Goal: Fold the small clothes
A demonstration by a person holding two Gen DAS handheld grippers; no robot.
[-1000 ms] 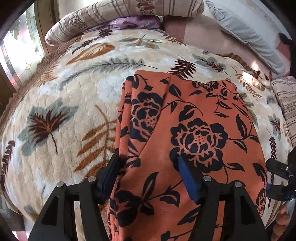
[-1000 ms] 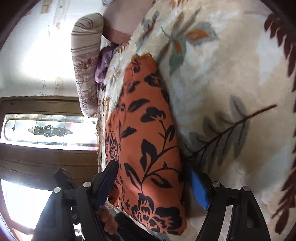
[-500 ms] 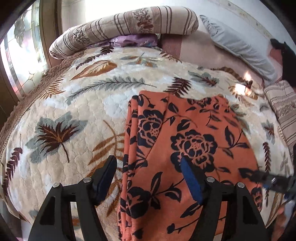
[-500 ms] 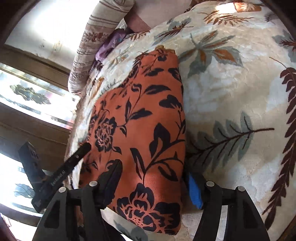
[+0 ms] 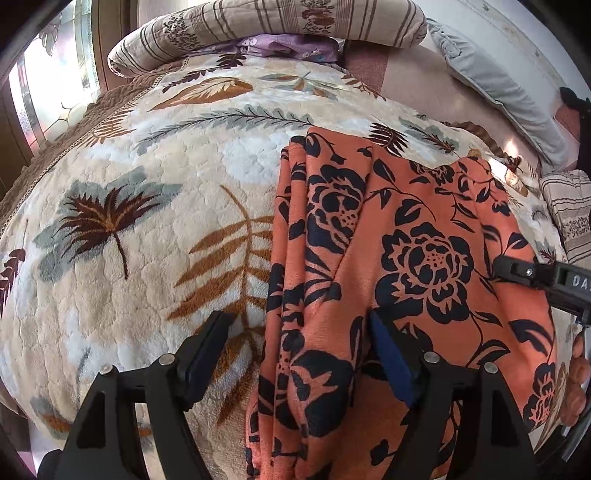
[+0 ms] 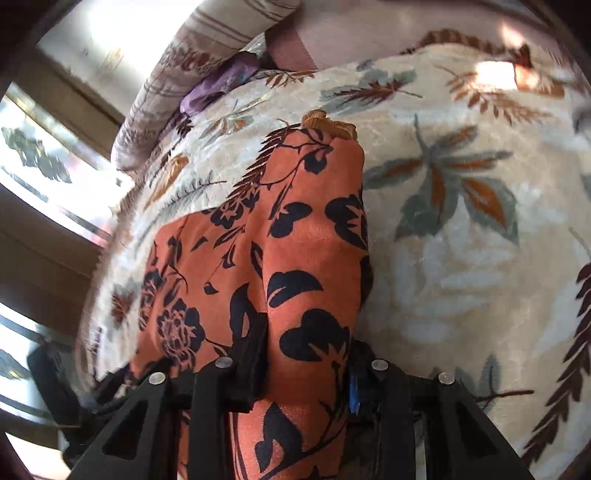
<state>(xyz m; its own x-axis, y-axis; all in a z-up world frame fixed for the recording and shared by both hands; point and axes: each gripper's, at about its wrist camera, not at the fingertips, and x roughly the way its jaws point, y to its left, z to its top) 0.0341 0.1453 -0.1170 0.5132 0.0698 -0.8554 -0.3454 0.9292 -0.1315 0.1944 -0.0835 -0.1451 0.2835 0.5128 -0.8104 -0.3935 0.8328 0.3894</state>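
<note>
One orange floral garment (image 5: pixel 417 258), two grippers, on the bed blanket (image 5: pixel 147 221).
Left gripper (image 5: pixel 295 354) opening, straddles garment's edge, no pinch; right gripper (image 6: pixel 306 365) closing on a fold, pads mostly hidden by cloth.

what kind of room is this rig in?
Most likely a bedroom. The work surface is a bed covered by a plush cream blanket with a leaf print, a striped bolster pillow and a grey pillow lie at its head, and an orange floral garment is spread on it.
</note>
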